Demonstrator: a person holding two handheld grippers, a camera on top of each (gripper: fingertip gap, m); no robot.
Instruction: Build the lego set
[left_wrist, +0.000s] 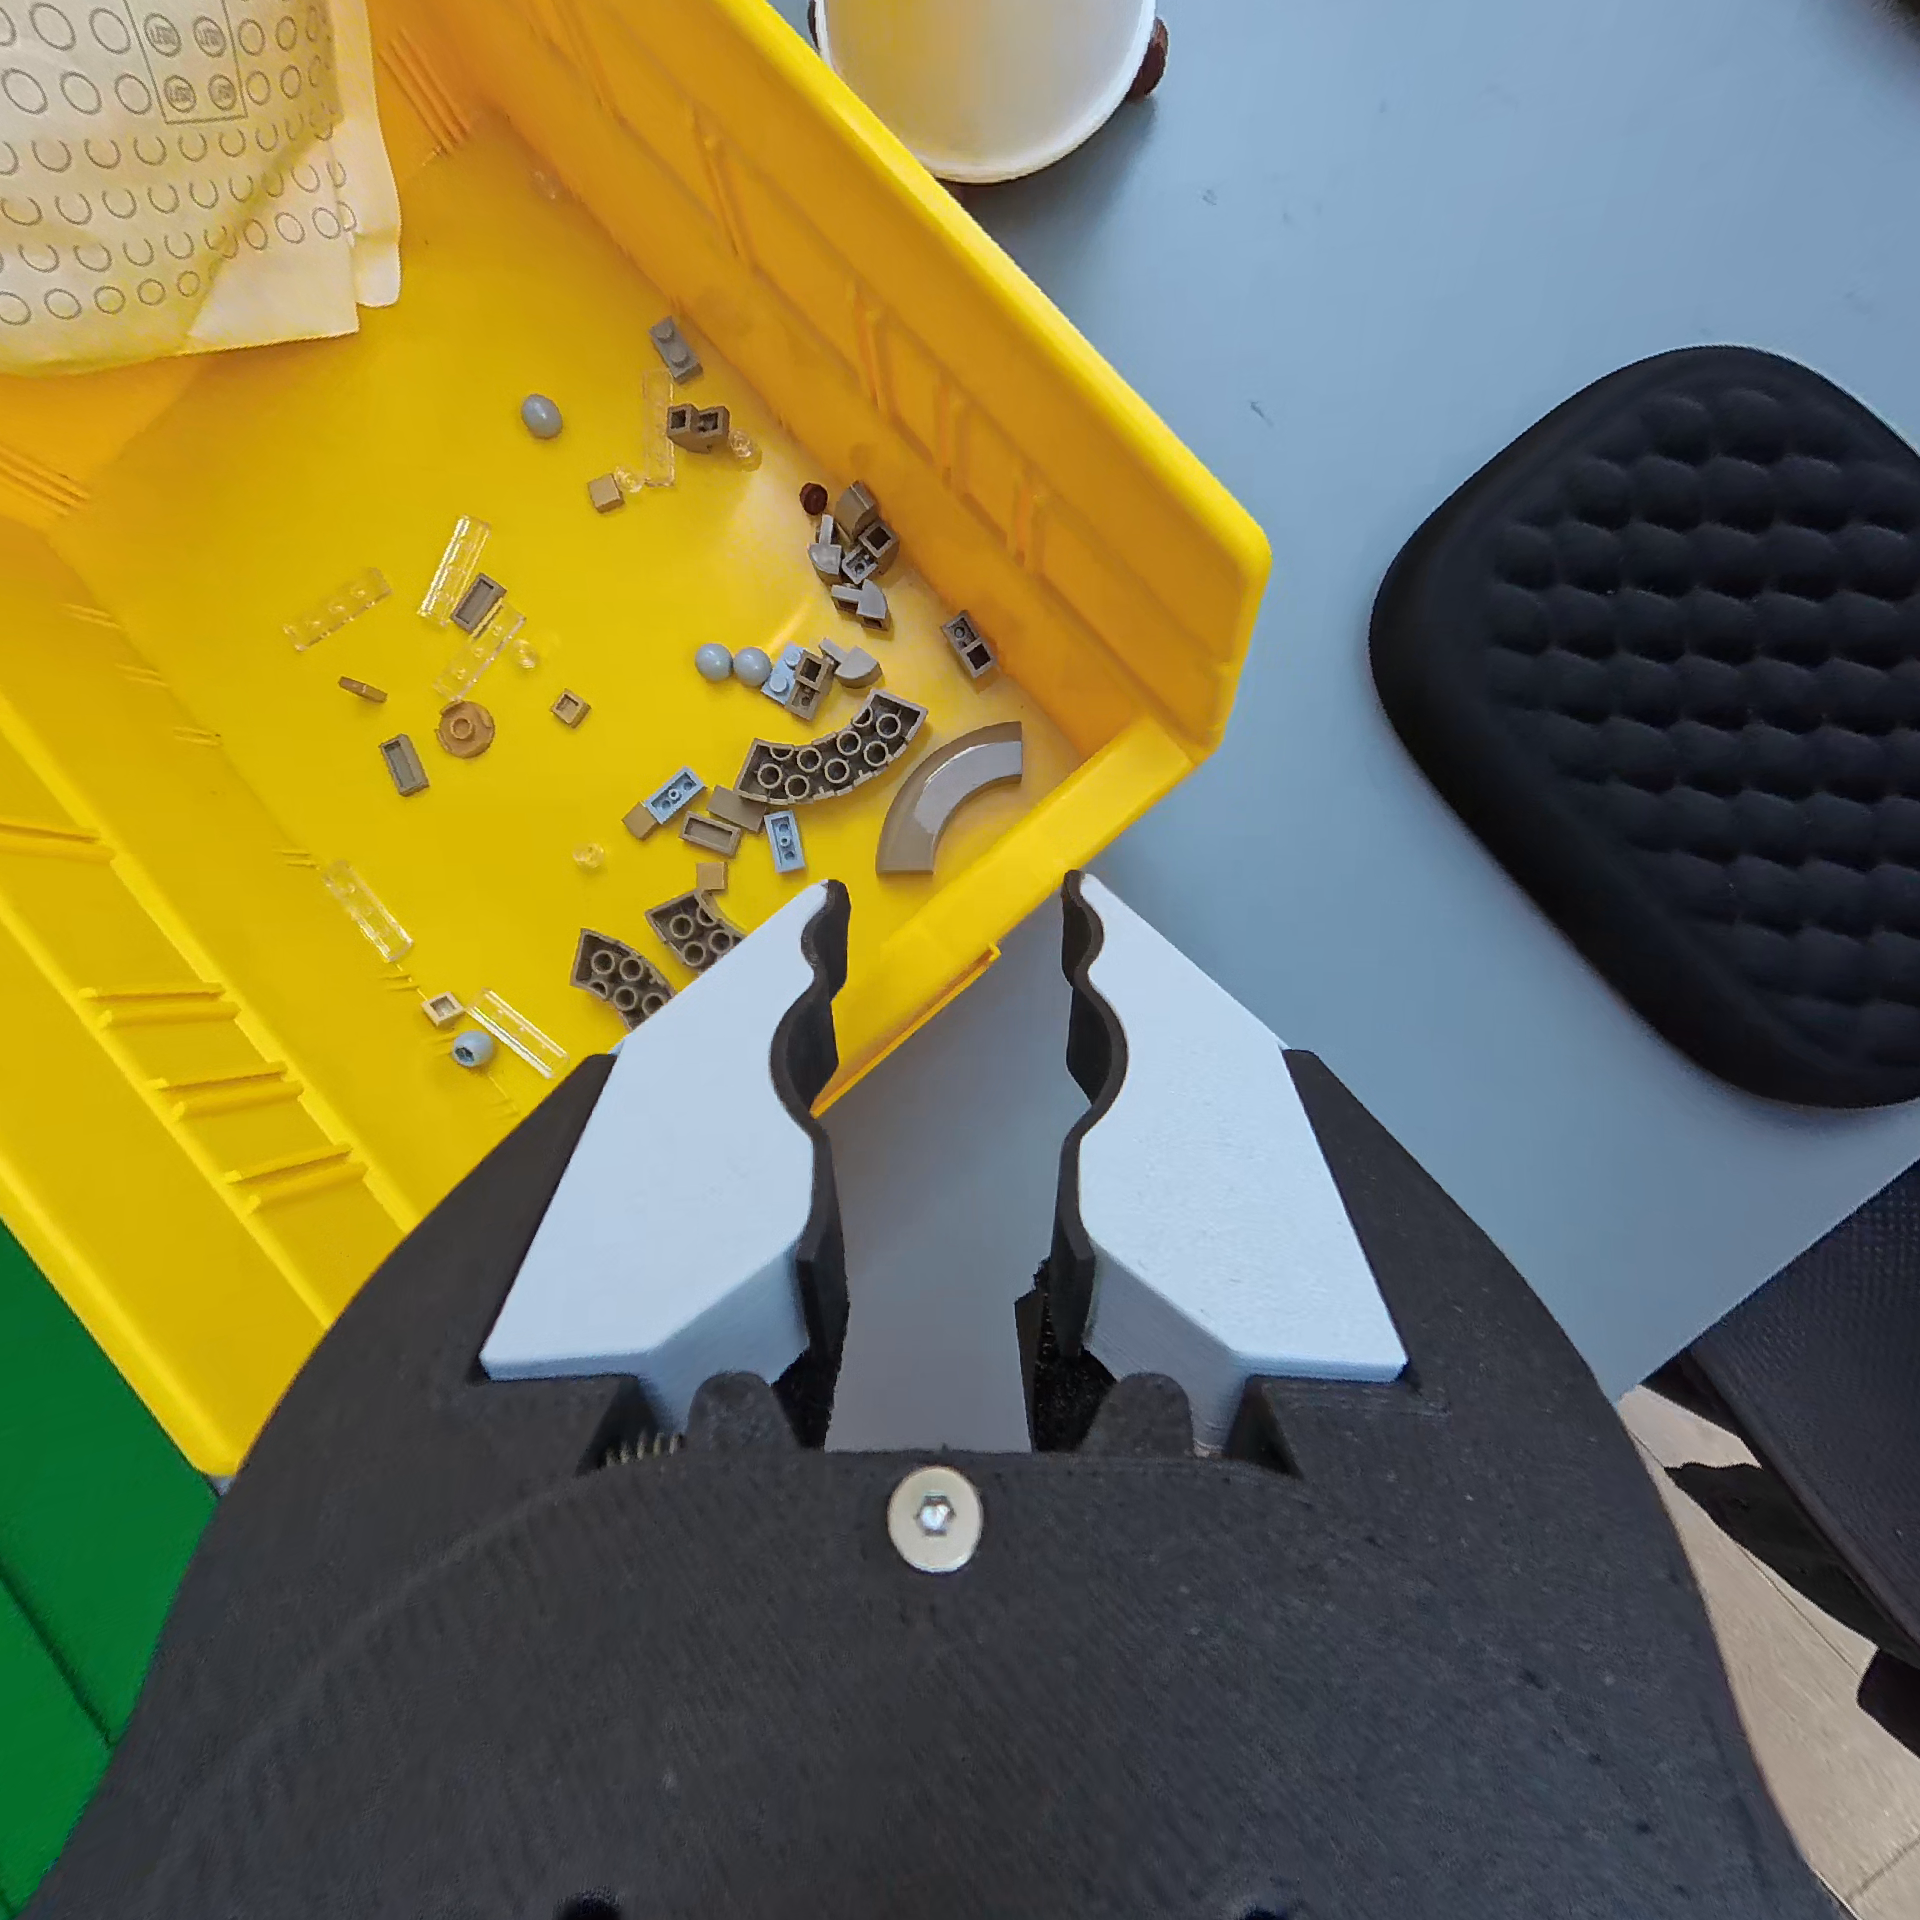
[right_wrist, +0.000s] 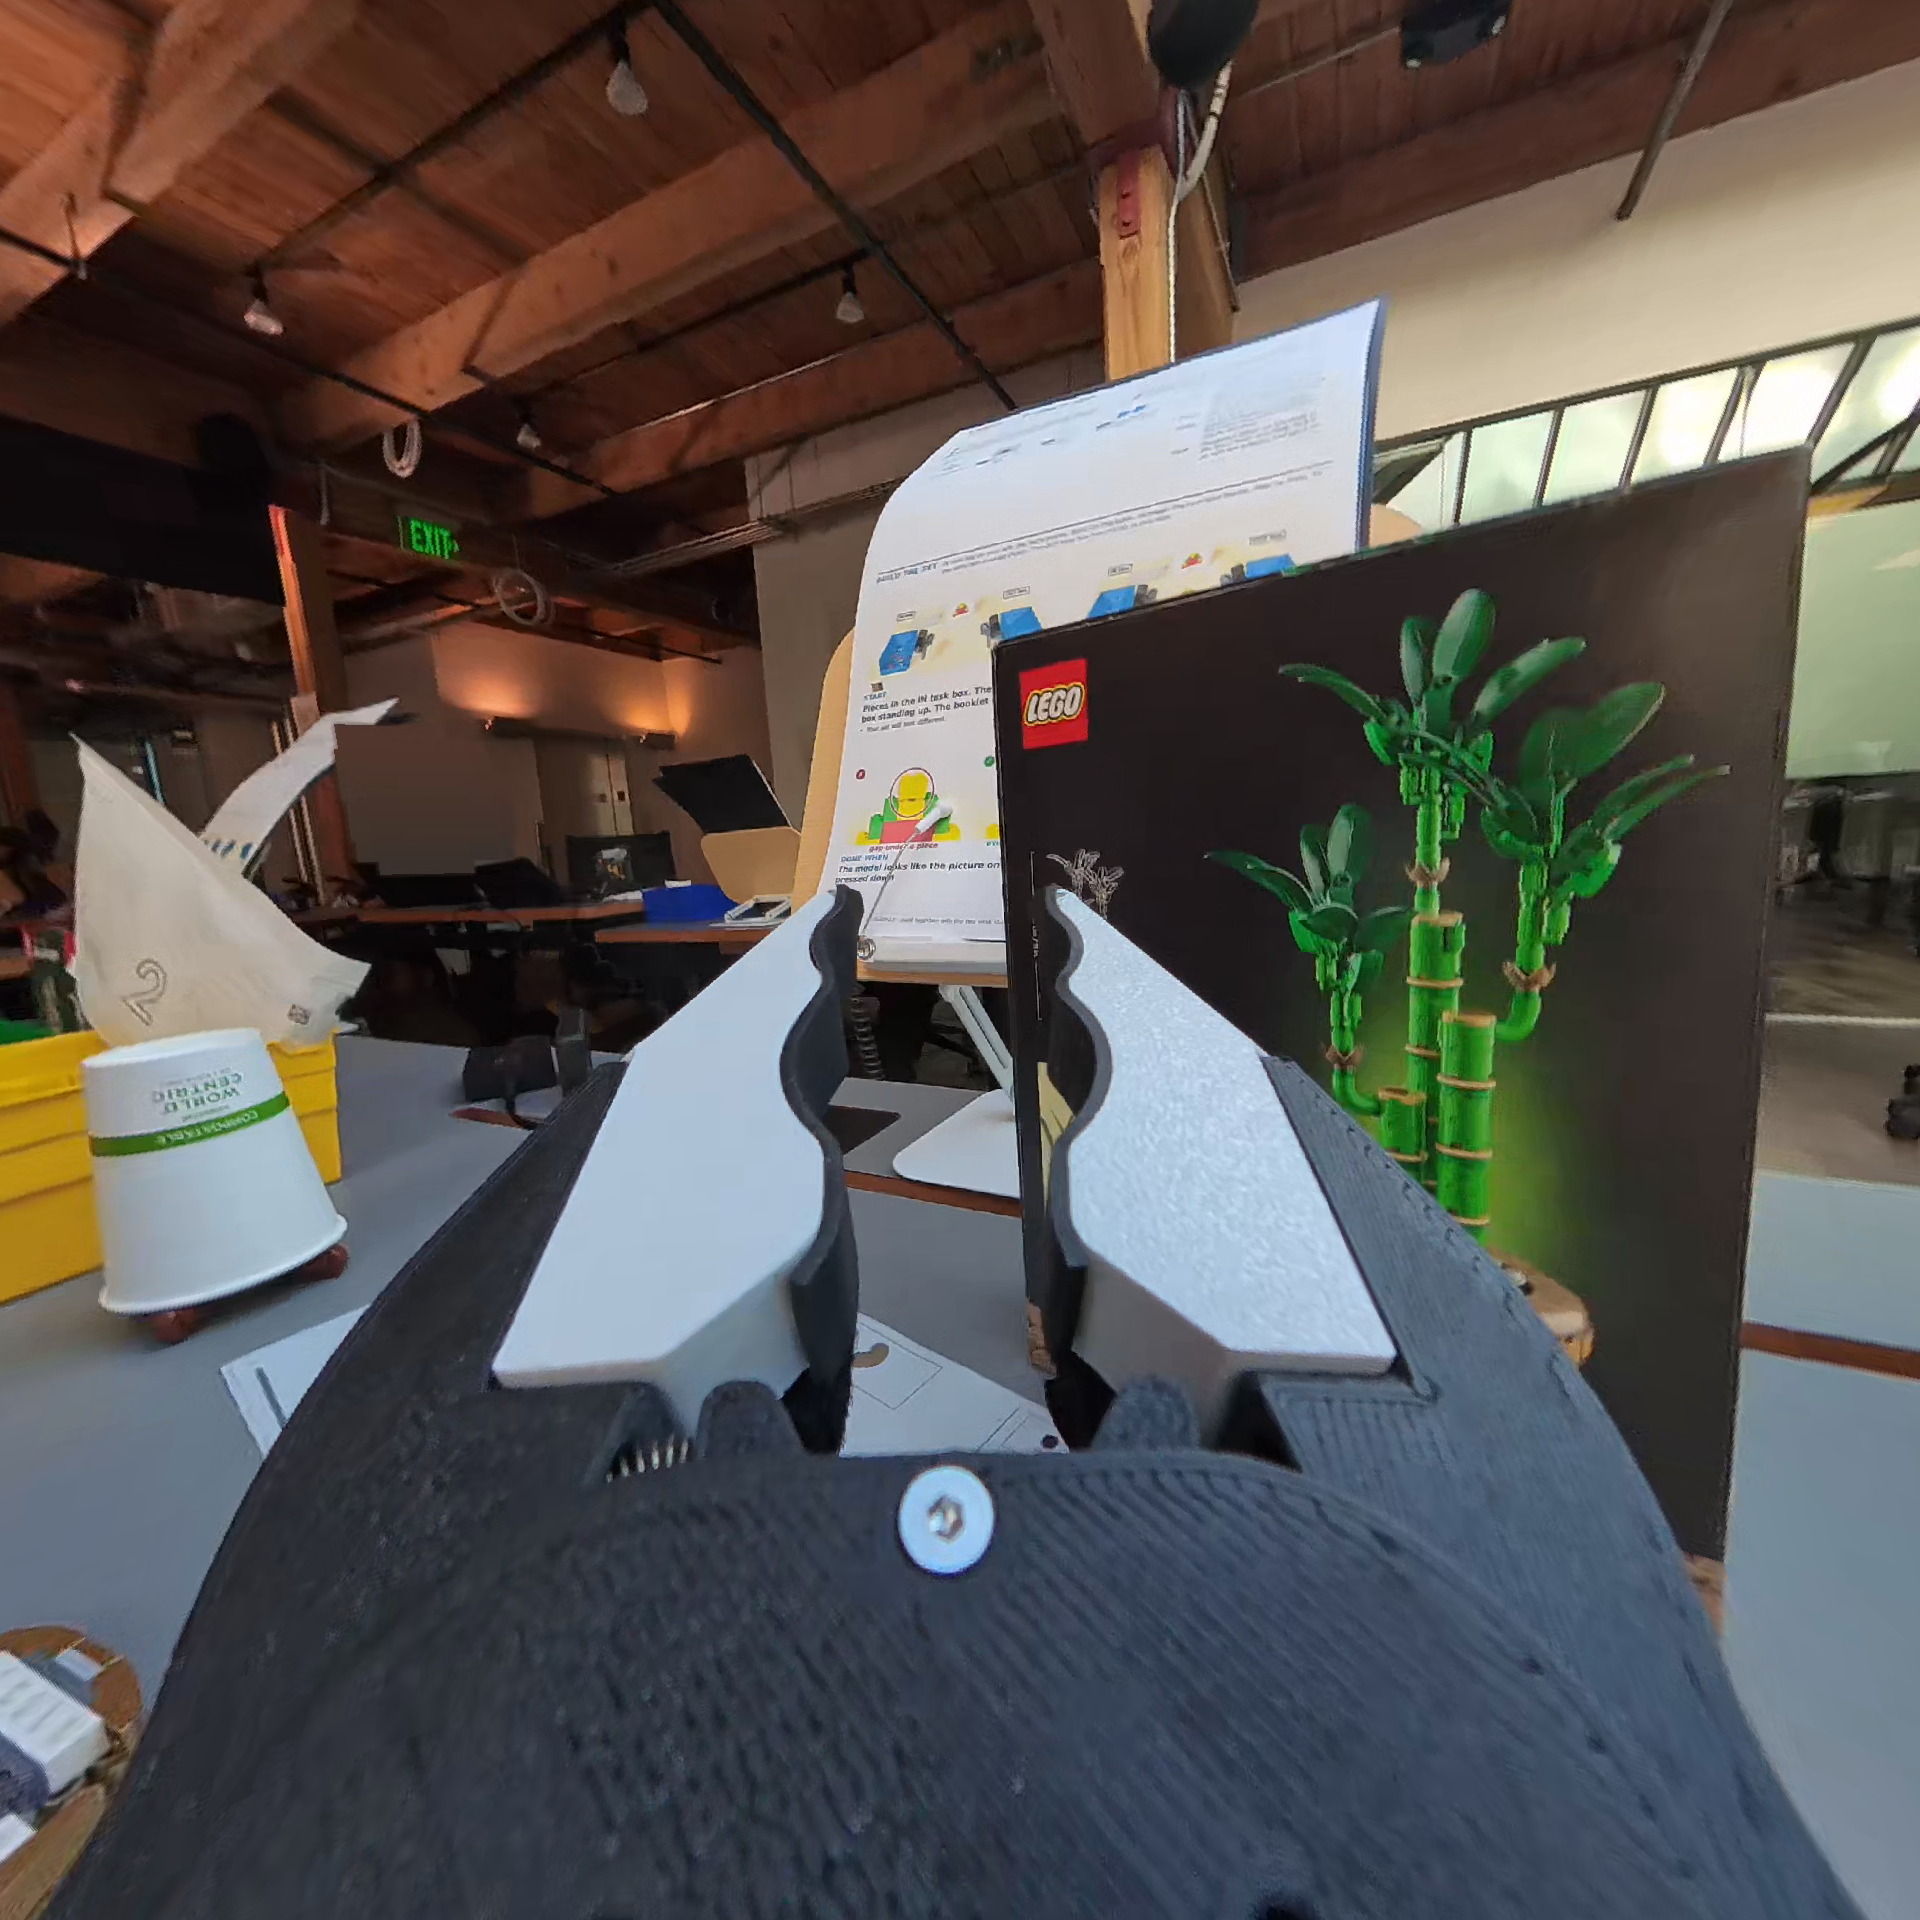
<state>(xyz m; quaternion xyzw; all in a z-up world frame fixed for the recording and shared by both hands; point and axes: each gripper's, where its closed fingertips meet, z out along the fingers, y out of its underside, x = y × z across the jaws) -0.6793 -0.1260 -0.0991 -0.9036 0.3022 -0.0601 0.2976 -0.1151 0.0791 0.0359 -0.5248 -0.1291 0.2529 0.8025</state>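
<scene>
A yellow bin (left_wrist: 1039, 436) holds several small grey, tan and clear lego pieces, among them a curved studded piece (left_wrist: 831, 753) and a smooth grey arc (left_wrist: 951, 795). A torn paper bag (left_wrist: 156, 166) lies in the bin's far corner. My left gripper (left_wrist: 951, 904) hovers open and empty over the bin's near corner, one finger above the bin, the other above the table. My right gripper (right_wrist: 951, 920) is open and empty, raised above the table and pointing at the upright black lego box (right_wrist: 1403, 935) with a green bamboo picture.
An upturned white paper cup (right_wrist: 203, 1174) stands on small brown pieces beside the yellow bin (right_wrist: 31, 1153); it also shows in the left wrist view (left_wrist: 987, 83). A black padded rest (left_wrist: 1683, 707) lies right of the bin. A sheet on a stand (right_wrist: 1091, 623) rises behind the box. A paper (right_wrist: 301, 1382) lies on the grey table. Spacing between my two grippers at the tips: around 60 cm.
</scene>
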